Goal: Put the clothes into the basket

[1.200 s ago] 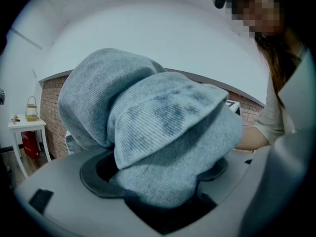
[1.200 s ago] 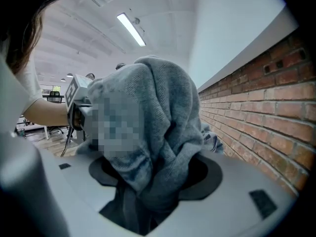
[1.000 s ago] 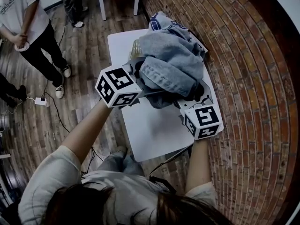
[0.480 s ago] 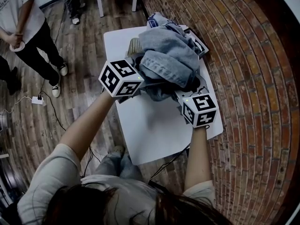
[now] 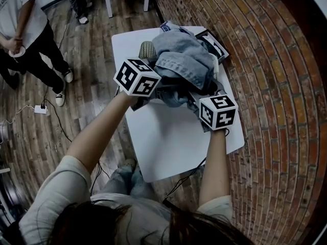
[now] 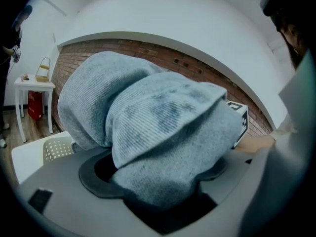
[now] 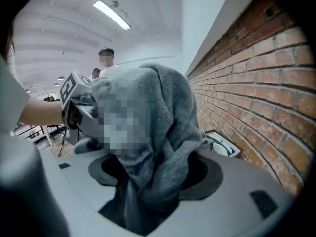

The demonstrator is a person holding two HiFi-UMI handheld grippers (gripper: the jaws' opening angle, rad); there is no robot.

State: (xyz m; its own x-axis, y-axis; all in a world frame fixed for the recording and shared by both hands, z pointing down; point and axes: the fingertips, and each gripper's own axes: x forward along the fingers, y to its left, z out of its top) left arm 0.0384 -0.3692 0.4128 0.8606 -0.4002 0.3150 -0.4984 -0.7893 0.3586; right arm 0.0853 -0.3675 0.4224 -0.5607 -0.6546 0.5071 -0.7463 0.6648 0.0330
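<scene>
Two jaws grip one bundle. My left gripper (image 6: 163,199) and my right gripper (image 7: 148,201) are both clamped on the clothes (image 5: 184,60), held up over the far end of the surface (image 5: 173,142). The cloth is soft, floppy and I think a bit heavy, so thick folds are the best place to pinch. The basket (image 5: 147,50) sits near the far left corner, just beside the bundle. The brick wall (image 5: 265,86) is close on the right, and there is more room toward the near edge.

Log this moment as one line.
left gripper: shut on denim garment | right gripper: shut on same garment | garment: bunched above white table, beside basket | in basket: not yet
</scene>
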